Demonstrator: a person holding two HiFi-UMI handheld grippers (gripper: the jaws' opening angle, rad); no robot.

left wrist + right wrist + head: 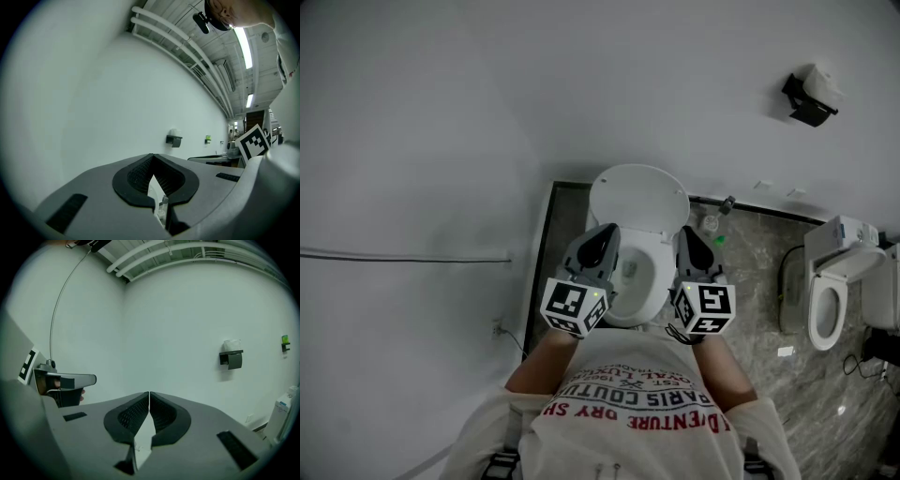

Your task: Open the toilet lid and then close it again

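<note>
Hiding the toilet's (637, 202) 2 sides: left gripper (602, 231), right gripper (687, 232).

Wall-mounted paper holder (811, 98), second toilet (831, 302)

A: You're standing in a washroom. A toilet (630, 272) is sitting in the corner right below you, its lid (637, 199) leaning up against the white wall (441, 141).

B: And you're not looking at a home bathroom. A second toilet (830, 300) is standing near on your right, sharing the same stone-patterned floor (750, 281).

A: A paper holder (809, 98) is hanging on the wall above that one.

B: Overhead, bare pipes (178, 35) and a strip light (243, 40) are running along an open ceiling, so you're working in a toilet area inside some larger, plain building, perhaps a public or test facility.
</note>
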